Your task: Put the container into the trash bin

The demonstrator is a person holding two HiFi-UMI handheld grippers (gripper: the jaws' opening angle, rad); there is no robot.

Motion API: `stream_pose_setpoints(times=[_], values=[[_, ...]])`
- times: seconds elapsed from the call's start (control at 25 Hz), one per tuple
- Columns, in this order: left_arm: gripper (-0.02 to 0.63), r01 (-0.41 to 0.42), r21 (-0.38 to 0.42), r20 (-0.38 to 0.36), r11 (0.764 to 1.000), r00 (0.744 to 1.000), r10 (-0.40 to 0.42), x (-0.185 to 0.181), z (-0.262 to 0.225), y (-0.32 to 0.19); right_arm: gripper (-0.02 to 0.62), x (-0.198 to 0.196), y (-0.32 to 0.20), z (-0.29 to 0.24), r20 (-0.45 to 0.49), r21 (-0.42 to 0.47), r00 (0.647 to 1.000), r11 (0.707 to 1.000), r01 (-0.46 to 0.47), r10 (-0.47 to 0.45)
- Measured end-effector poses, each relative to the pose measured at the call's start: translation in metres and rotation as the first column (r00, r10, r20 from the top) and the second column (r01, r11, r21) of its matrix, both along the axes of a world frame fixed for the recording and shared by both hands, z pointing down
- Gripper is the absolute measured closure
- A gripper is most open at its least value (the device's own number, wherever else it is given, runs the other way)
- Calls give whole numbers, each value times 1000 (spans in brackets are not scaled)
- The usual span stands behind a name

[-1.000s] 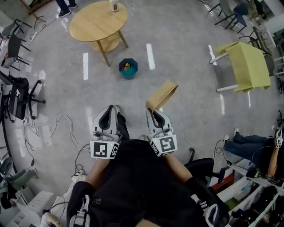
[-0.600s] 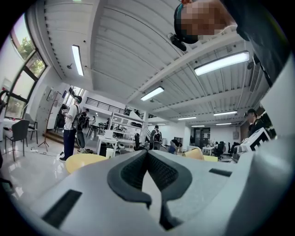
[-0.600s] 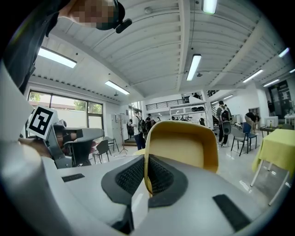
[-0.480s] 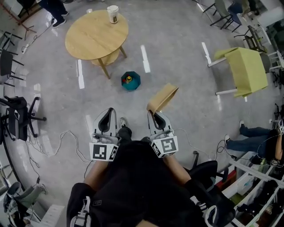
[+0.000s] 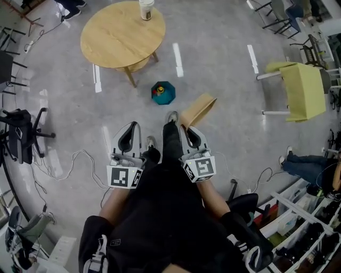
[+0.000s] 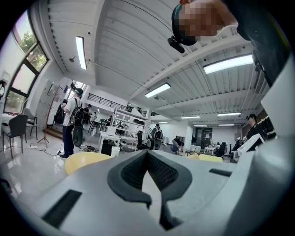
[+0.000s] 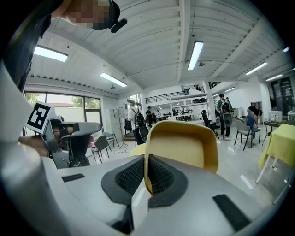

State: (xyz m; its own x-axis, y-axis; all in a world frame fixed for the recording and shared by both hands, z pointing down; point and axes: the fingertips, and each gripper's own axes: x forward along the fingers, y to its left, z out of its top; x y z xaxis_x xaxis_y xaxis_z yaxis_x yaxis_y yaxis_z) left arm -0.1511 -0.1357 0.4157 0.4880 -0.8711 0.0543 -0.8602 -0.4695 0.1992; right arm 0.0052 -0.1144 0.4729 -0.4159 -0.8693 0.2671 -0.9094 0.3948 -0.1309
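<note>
A tan, shallow container [image 5: 198,110] sticks out ahead of my right gripper [image 5: 186,128], which is shut on its rim. In the right gripper view the container's [image 7: 184,144] thin wall runs between the black pads [image 7: 161,177]. My left gripper [image 5: 132,126] is held level beside it, shut with nothing in it; in the left gripper view its pads [image 6: 133,173] meet at the tip. The teal trash bin [image 5: 163,93] stands on the grey floor ahead, between the two grippers and a short way beyond the container. Something small and yellow lies inside it.
A round wooden table [image 5: 121,34] with a paper cup [image 5: 146,9] stands just behind the bin. A yellow-green table [image 5: 306,90] is at the right, a black office chair [image 5: 21,136] at the left. Cables [image 5: 80,160] trail on the floor. My own leg [image 5: 170,136] steps between the grippers.
Both grippers have come forward toward the bin and the round table, which now lie nearer. A leg has stepped forward between the grippers. The container stays in the right gripper.
</note>
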Motion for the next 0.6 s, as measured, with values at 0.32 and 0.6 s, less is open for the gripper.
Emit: stream_pose_setpoints(times=[0.32, 0.6], values=[[597, 39, -35, 21, 999, 999, -38, 8, 22, -73, 560, 0, -79, 51, 13, -87, 998, 994, 68, -67], [597, 73, -68, 16, 995, 997, -72, 22, 45, -138, 560, 4, -152, 118, 37, -214, 992, 968, 129, -124]])
